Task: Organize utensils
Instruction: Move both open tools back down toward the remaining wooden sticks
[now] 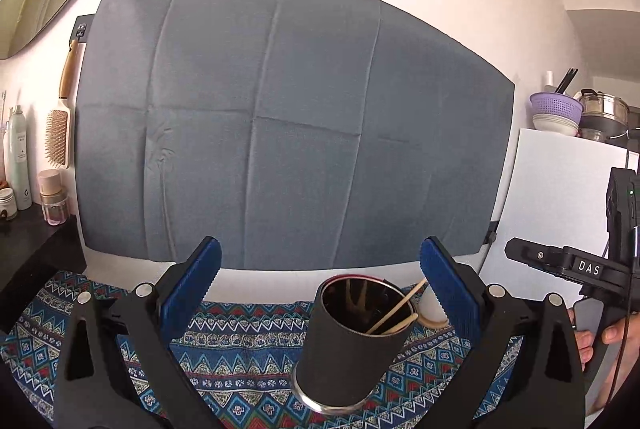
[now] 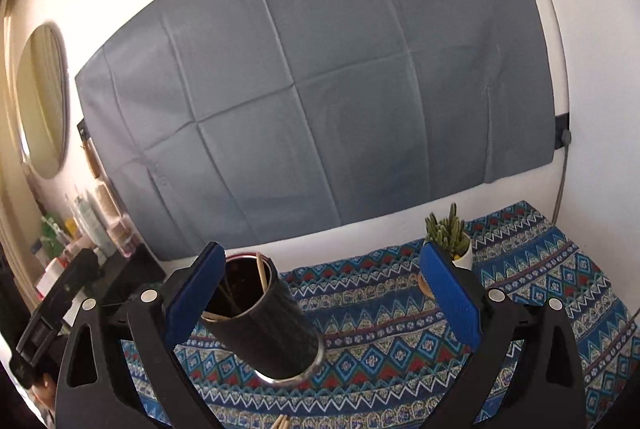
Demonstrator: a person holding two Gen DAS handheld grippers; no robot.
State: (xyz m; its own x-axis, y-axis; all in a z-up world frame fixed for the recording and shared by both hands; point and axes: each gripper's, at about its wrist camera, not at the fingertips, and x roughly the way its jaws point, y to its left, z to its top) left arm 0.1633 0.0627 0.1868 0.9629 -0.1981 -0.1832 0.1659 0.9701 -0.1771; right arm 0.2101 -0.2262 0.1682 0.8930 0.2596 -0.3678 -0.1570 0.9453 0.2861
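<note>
A black cylindrical holder (image 1: pixel 352 345) with a metal base stands on the patterned cloth (image 1: pixel 240 353), with pale wooden sticks (image 1: pixel 394 313) leaning inside it. My left gripper (image 1: pixel 320 269) is open, and the holder sits low between its blue pads, closer to the right one. In the right wrist view the same holder (image 2: pixel 266 325) stands just beside the left pad of my right gripper (image 2: pixel 324 277), which is open and holds nothing. Tips of wooden sticks (image 2: pixel 282 422) lie on the cloth at the bottom edge.
A small cactus in a white pot (image 2: pixel 450 239) stands at the back near the wall. A grey sheet (image 1: pixel 280 117) hangs on the wall. Bottles and a hairbrush (image 1: pixel 58 133) crowd a dark shelf on the left. A white cabinet (image 1: pixel 560 189) stands to the right.
</note>
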